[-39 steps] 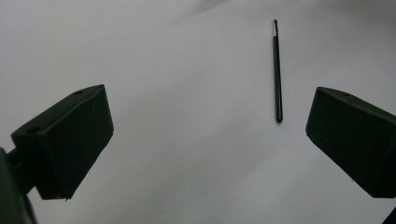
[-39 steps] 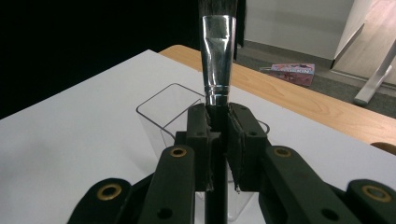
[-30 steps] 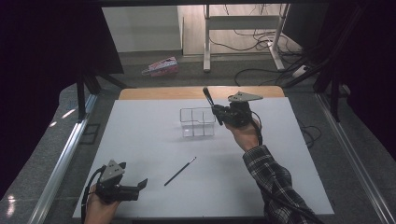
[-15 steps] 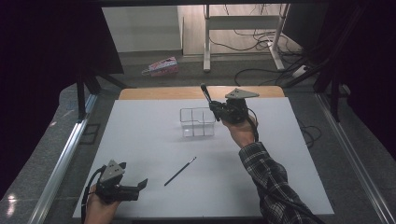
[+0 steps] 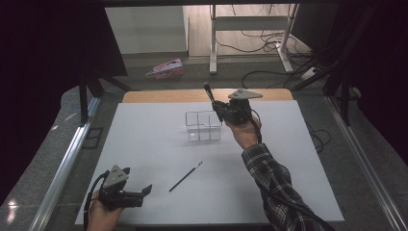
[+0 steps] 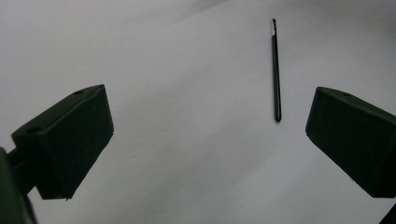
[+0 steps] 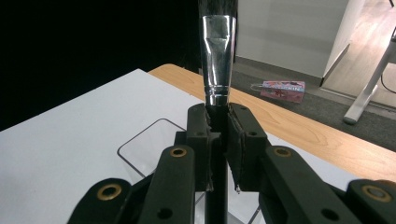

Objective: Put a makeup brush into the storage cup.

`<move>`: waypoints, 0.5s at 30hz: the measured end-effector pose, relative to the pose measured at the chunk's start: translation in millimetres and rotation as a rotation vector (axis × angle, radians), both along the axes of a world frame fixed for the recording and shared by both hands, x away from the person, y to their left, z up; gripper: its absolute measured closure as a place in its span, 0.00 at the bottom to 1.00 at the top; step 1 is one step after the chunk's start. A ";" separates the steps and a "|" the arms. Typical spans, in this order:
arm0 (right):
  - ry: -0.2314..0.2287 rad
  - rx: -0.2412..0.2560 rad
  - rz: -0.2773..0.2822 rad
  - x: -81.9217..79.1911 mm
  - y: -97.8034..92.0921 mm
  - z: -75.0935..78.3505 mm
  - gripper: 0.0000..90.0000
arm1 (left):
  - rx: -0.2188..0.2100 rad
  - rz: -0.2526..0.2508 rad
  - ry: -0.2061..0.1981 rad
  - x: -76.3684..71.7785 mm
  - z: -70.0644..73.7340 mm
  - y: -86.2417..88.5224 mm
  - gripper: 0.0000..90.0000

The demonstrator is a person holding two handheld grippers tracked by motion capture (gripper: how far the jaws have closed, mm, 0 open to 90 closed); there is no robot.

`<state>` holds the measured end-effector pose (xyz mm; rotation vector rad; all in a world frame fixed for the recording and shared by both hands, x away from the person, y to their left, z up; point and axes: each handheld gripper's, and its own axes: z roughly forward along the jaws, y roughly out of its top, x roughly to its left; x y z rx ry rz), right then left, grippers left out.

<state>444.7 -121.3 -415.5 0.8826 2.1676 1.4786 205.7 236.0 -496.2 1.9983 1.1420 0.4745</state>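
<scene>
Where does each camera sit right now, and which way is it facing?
High view: above the near table edge, looking forward and down; both forearms, left claw and right claw show.
Left gripper view: rides the left claw, facing the thin brush on the white table.
Right gripper view: rides the right claw, facing the big brush it grips and the clear box.
Shared: high and left gripper views both show the thin brush.

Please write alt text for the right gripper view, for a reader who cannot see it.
The right gripper is shut on a makeup brush, which stands upright between its black jaws, silver collar above them. Behind lie a clear plastic box on the white table and a pink packet on the floor.
</scene>
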 end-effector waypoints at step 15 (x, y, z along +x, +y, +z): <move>-0.015 -0.007 -0.008 11.1 9.7 -7.7 0.87 | -0.001 0.001 0.004 -0.7 -0.7 0.5 0.02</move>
